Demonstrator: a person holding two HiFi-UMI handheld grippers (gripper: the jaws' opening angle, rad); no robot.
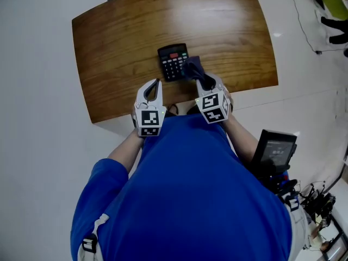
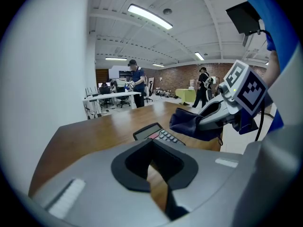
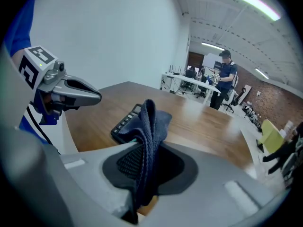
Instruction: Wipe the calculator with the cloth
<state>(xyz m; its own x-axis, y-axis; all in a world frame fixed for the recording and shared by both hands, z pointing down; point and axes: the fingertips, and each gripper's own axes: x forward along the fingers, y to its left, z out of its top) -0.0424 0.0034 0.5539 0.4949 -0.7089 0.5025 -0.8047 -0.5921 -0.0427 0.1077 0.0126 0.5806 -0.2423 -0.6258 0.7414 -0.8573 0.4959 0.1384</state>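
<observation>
Blue shirt (image 1: 190, 200) of the person carrying the rig fills the lower head view. Both claws reach out from it over the near edge of the wooden table (image 1: 119, 48).

Right claw (image 1: 205, 84): pinching the dark blue cloth (image 1: 193, 66). In the right gripper view I see the fabric clamped upright between the jaws, its free end folding forward and down toward the calculator (image 1: 173, 60).

Left claw (image 1: 157, 82): jaws pressed together, nothing held. In the left gripper view only a thin sliver of table shows between them. It sits left of the calculator, near it but apart.

Calculator: flat on the table, close to the near edge, about mid-width. The display is on the far side and the keys face the person.

Cloth against calculator: from above, the cloth overlaps the calculator's right near corner. In the left gripper view the bunched fabric appears just over the keypad. I cannot confirm contact.
</observation>
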